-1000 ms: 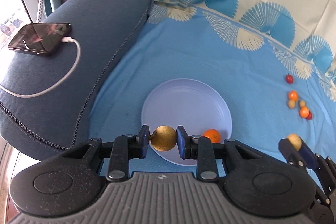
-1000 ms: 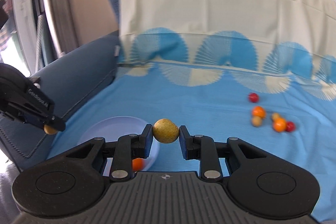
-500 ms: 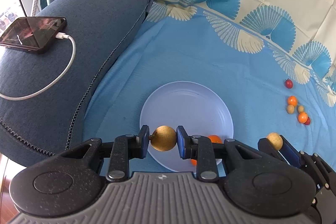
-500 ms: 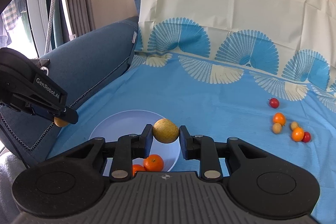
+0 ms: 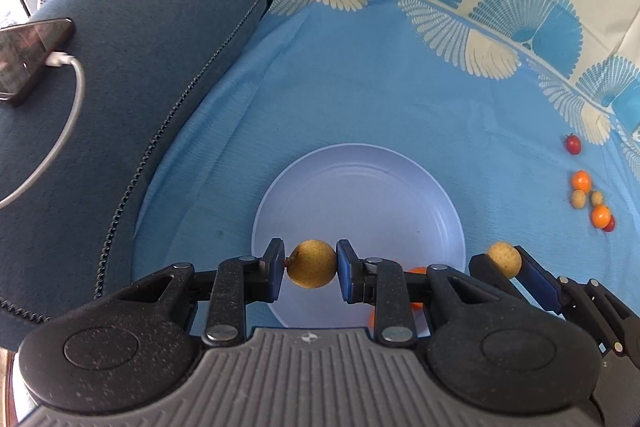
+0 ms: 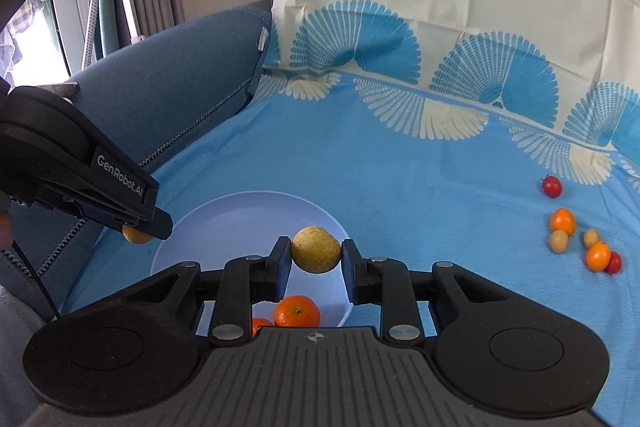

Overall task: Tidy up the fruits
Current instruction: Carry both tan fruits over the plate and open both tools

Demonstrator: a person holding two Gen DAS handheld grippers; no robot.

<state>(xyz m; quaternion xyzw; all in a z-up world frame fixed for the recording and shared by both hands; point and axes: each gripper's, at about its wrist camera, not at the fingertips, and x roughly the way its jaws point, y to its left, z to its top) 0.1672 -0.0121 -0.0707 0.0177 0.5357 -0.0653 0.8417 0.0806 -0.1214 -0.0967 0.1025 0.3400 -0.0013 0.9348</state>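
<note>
My left gripper (image 5: 311, 269) is shut on a brown round fruit (image 5: 312, 268) above the near rim of a pale blue plate (image 5: 360, 195). My right gripper (image 6: 316, 254) is shut on a yellow-brown round fruit (image 6: 316, 254) over the same plate (image 6: 240, 215); it also shows in the left wrist view (image 5: 503, 259). Two oranges (image 6: 297, 311) lie in the plate's near part. The left gripper's side (image 6: 132, 223) shows in the right wrist view with its fruit at the plate's left rim.
Loose small fruits lie on the blue cloth at right: a red one (image 6: 552, 185), oranges (image 6: 563, 220) and tan ones (image 6: 558, 241). A dark blue sofa arm (image 5: 140, 47) at left carries a phone (image 5: 28, 55) on a white cable.
Both grippers have moved toward the plate with their fruits still held; the right one now hangs over the plate's near right part.
</note>
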